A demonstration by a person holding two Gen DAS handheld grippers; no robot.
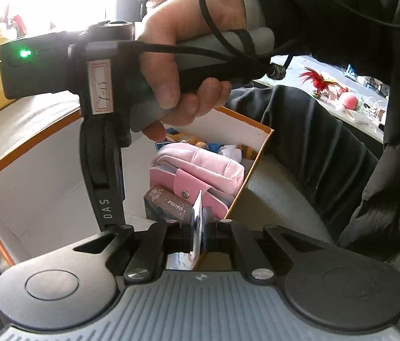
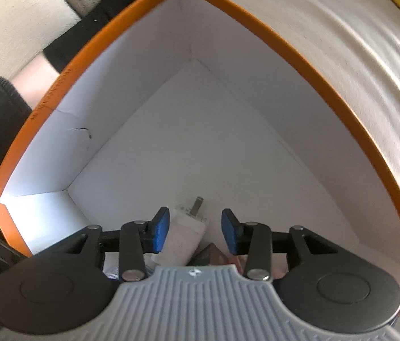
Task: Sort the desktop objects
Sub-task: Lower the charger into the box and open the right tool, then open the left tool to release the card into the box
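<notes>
The left gripper [image 1: 198,228] is clenched on a thin white card [image 1: 197,221] that stands on edge between its pads, held above the near rim of the orange-edged box [image 1: 29,142]; the grip is narrow and near the card's middle, so I judge the card could pivot or slip sideways if the hand tilts, and fall outside the box instead of in it; beyond it, in the right part of the box, lie a dark booklet marked PHOTO [image 1: 167,206], a pink snap wallet [image 1: 191,190] and a pink pouch [image 1: 200,164], stacked close, so a careless drop may land the card on the pile's slope and let it slide off. The right gripper [image 2: 195,228] points down into the box's bare white corner, jaws apart and holding nothing; a white plug adapter [image 2: 184,233] lies on the floor beneath, just beside the left pad; closing from here might catch it off-centre, by one edge, and flick it away; the person's right hand [image 1: 182,56] sits close over the left gripper, so the two tools could knock together.
</notes>
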